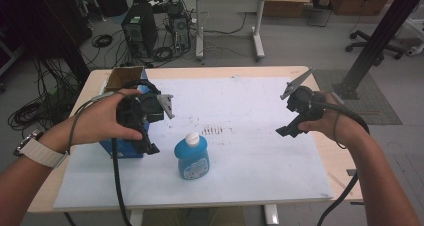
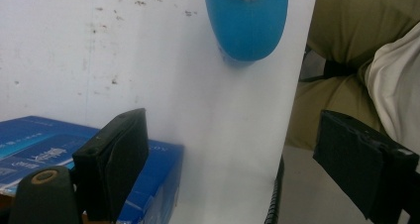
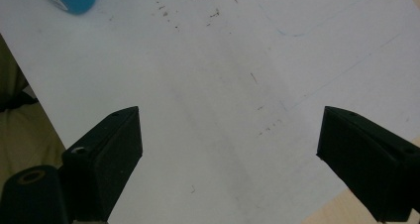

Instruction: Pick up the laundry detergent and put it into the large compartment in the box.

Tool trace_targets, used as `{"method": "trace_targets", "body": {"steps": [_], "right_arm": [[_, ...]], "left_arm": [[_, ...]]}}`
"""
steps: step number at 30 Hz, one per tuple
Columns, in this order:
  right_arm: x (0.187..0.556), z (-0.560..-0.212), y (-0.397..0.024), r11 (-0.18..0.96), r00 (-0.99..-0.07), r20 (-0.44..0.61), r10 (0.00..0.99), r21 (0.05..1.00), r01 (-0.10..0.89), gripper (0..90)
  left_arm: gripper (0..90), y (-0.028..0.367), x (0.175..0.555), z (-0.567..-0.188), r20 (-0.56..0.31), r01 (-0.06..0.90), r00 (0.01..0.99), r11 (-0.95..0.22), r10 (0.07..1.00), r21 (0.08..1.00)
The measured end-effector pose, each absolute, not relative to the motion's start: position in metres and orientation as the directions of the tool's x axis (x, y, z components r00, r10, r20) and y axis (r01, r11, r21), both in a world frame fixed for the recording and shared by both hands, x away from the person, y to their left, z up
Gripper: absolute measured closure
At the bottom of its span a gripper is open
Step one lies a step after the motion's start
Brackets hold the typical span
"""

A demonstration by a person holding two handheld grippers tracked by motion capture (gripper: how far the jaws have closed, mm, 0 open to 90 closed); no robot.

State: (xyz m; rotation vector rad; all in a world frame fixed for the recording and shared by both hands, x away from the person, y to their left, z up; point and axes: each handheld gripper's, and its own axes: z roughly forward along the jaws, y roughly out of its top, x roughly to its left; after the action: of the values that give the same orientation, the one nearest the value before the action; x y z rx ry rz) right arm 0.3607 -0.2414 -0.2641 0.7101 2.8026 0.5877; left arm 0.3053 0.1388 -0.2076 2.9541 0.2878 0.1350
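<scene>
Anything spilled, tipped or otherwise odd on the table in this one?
Nothing spilled or tipped. The blue bottle stands upright with its cap on. The only blemish is a patch of dark smudges on the white sheet behind the bottle. Both grippers, left and right, are open and hold nothing.

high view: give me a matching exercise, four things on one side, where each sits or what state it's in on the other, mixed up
Things:
1. blue bottle
2. blue box
3. left gripper
4. right gripper

Places or states:
A. open, held above the sheet's right side
B. upright, near the sheet's front middle
C. at the table's left, under a hand
D. open, held above the box

Pairs: 1-B, 2-C, 3-D, 4-A
</scene>
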Motion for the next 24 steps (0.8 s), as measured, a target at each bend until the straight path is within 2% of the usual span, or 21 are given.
{"method": "trace_targets", "body": {"steps": [10,24], "right_arm": [[0.3574,-0.2628,-0.2426,0.807,-0.867,-0.09,0.489,0.424,0.411,10.8],[0.3583,-0.2648,-0.2424,0.81,-0.872,-0.085,0.481,0.424,0.405,10.8]], "left_arm": [[9.4,0.1368,0.3038,-0.2017,0.089,0.196,0.973,-0.965,0.214,0.176],[8.2,0.136,0.3029,-0.2007,0.089,0.231,0.964,-0.953,0.251,0.195]]}}
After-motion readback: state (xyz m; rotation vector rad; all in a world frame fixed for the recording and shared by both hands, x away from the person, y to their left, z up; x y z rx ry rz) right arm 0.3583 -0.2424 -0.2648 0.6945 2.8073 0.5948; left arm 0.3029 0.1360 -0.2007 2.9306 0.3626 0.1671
